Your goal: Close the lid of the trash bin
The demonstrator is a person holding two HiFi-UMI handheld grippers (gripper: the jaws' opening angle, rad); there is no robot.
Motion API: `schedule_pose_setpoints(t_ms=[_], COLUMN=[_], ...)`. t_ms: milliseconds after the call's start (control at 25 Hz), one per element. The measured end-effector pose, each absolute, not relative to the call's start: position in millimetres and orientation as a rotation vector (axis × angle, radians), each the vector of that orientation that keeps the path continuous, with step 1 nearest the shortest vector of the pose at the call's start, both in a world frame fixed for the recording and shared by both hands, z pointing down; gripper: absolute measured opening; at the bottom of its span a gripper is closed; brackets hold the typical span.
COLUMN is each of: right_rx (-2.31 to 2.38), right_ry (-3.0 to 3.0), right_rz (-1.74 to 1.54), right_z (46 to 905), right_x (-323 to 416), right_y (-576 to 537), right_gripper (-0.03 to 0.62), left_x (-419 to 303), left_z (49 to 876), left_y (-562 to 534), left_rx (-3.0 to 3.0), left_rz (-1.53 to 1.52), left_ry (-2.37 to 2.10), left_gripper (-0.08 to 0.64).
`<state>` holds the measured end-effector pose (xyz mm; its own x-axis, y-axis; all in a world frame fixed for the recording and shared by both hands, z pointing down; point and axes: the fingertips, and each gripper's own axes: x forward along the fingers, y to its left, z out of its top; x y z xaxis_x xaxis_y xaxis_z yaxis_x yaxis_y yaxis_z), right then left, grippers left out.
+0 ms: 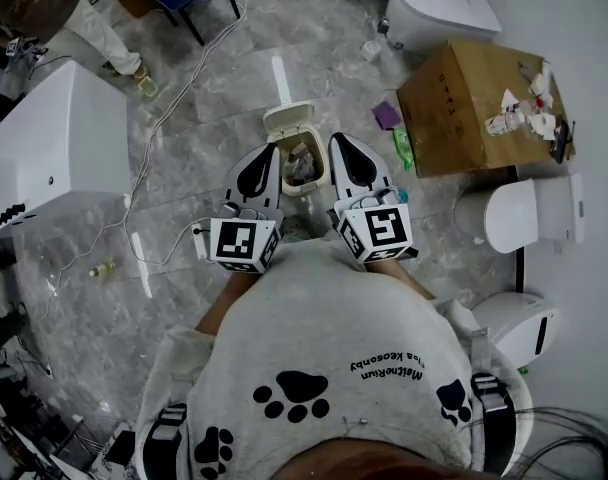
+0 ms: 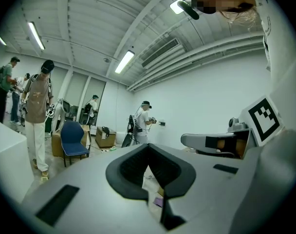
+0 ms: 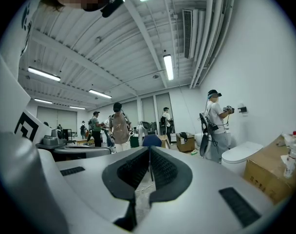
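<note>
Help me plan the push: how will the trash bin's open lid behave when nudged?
The lid looks like thin hinged plastic, so it probably swings easily. The trash bin is small on smooth floor, so it may slide.

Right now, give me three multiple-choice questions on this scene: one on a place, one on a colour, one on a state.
1. Where is the trash bin?
A. On a cardboard box
B. On the floor, seen between the two grippers
C. Under a chair

2. What colour is the chair?
A. Red
B. Blue
C. Yellow

3. The bin's lid is:
A. Open
B. Shut
C. Taken off

Answers:
1 B: the head view shows it between the left gripper and the right gripper.
2 B: its seat and back are blue.
3 A: it stands tipped back off the opening.
</note>
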<state>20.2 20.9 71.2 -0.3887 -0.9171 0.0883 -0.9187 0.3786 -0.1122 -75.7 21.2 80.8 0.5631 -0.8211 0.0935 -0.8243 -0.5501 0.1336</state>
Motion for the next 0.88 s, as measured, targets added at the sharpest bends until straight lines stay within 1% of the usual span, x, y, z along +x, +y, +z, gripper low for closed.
schedule_pose_setpoints(t_ms=[280,880], right_rx=[1.698,1.584], right_ry=[-2.592,-2.611], right_rz=[0.217,0.22], right_z=[78.7,72.7], right_x=[5.2,12.1], right_y=[-12.5,-57.8], right_gripper=[0.032,0.032], left_x=[-89.1,-75.1], left_z=[95.1,87.9], left_y=[-14.2,-51.0], left_rx=[2.603,2.556], left_rz=[0.021,0.004], left_ry=[-1.387,-1.42], left_gripper=[0.02,0.02])
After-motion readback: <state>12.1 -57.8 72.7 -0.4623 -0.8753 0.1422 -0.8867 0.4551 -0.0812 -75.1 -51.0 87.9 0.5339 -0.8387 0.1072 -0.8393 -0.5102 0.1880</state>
